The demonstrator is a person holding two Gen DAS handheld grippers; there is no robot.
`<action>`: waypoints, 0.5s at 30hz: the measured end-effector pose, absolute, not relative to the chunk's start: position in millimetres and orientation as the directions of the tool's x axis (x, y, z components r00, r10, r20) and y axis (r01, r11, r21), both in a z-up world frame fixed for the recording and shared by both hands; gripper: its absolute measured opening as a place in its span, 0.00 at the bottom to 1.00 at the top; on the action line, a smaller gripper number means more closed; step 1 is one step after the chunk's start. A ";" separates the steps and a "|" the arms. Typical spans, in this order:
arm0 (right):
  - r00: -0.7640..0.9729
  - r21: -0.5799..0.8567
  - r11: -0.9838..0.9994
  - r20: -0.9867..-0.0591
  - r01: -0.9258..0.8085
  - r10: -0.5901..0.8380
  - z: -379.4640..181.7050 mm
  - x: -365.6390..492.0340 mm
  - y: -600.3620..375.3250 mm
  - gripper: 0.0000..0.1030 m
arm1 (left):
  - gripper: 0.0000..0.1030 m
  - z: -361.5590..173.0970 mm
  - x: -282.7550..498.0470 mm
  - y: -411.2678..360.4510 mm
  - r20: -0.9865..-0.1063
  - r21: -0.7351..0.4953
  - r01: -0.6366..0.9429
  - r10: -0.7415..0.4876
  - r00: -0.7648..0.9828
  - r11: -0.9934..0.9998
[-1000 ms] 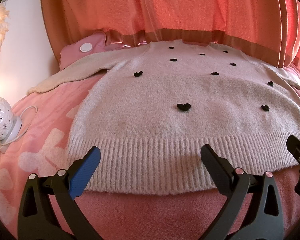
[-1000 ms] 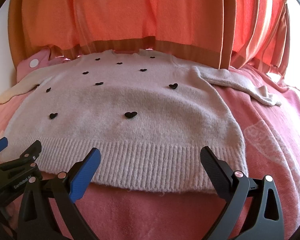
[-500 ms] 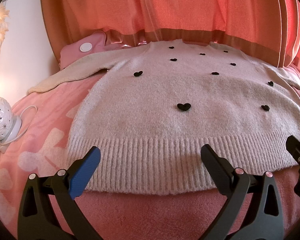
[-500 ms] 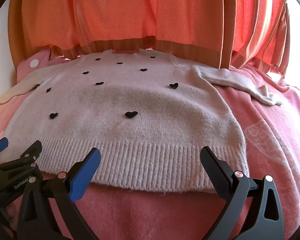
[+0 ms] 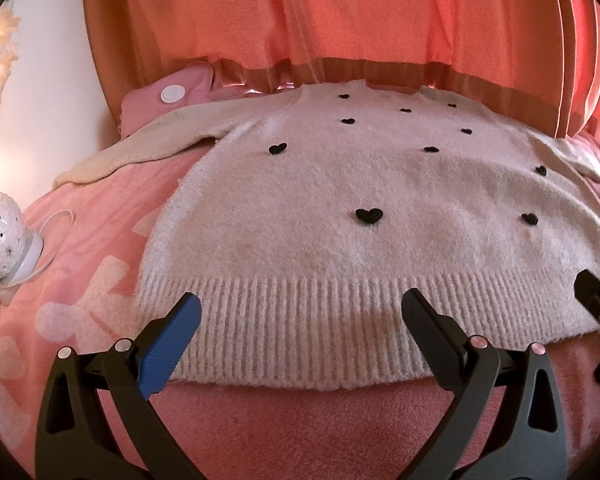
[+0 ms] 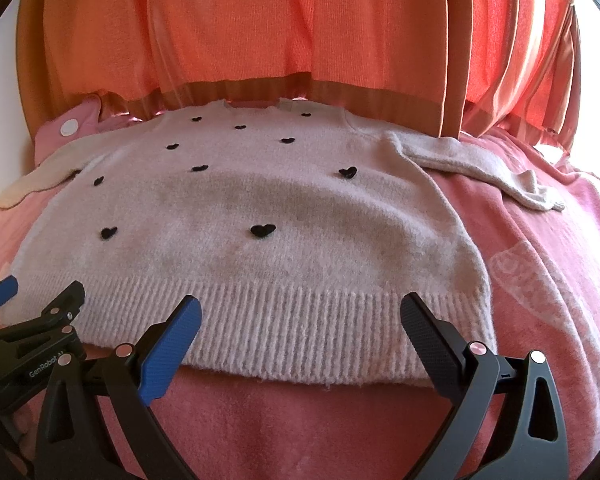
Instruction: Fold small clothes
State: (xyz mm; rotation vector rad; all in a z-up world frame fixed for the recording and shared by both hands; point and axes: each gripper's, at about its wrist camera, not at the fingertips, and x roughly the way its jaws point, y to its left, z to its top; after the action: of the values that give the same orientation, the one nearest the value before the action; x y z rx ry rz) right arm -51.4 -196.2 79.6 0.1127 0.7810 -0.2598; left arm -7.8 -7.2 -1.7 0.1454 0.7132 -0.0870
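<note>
Almost nothing changes across the last second: both views match the earlier ones nearly exactly, with only a slight creep of the sweater's hem relative to the fingers. The sweater (image 5: 360, 216), pale and fuzzy with small black hearts, lies spread flat, front up, on the pink bed (image 5: 300, 420), neck toward the orange curtain (image 5: 340, 12). No fold looks begun; this reads as the pause before the first grasp.

The left gripper (image 5: 300, 316) is spread wide and holds nothing, its tips over the ribbed hem (image 5: 300, 340) toward the sweater's left side. The right gripper (image 6: 300, 316) is likewise wide open and empty, over the hem toward the right corner. Whether the tips touch the knit cannot be told.

The left wrist view alone shows the left sleeve (image 5: 140, 152) stretched out toward the wall, a white lamp (image 5: 0, 240) with its cord at the bed's edge, and the pink pillow (image 5: 164, 92) clearly. The right wrist view alone shows the right sleeve (image 6: 480, 164) lying out to the side with its cuff on the blanket, plus the left gripper's body at its lower left edge.
</note>
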 end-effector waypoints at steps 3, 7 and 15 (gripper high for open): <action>0.719 0.153 0.936 -0.682 0.318 -0.132 107.1 -54.1 -235.6 0.95 | 0.95 8.5 -8.6 -1.7 -0.663 0.033 0.162 -0.100 0.741 0.986; 0.737 0.249 0.852 -0.643 0.460 -0.210 139.3 -49.6 -321.0 0.95 | 0.95 38.0 -4.0 5.8 -0.628 -0.074 0.228 -0.223 0.746 0.971; 0.553 0.302 0.592 -0.777 0.747 -0.301 79.2 -4.5 -528.7 0.95 | 0.95 76.4 66.4 -20.3 -0.621 -0.128 0.230 -0.259 0.740 0.965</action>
State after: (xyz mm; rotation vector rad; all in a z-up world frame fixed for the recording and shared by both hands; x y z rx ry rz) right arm -4.5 -528.7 79.2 0.6805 0.7434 -0.6791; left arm 66.4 -20.3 76.4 -0.0440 0.6878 -0.2682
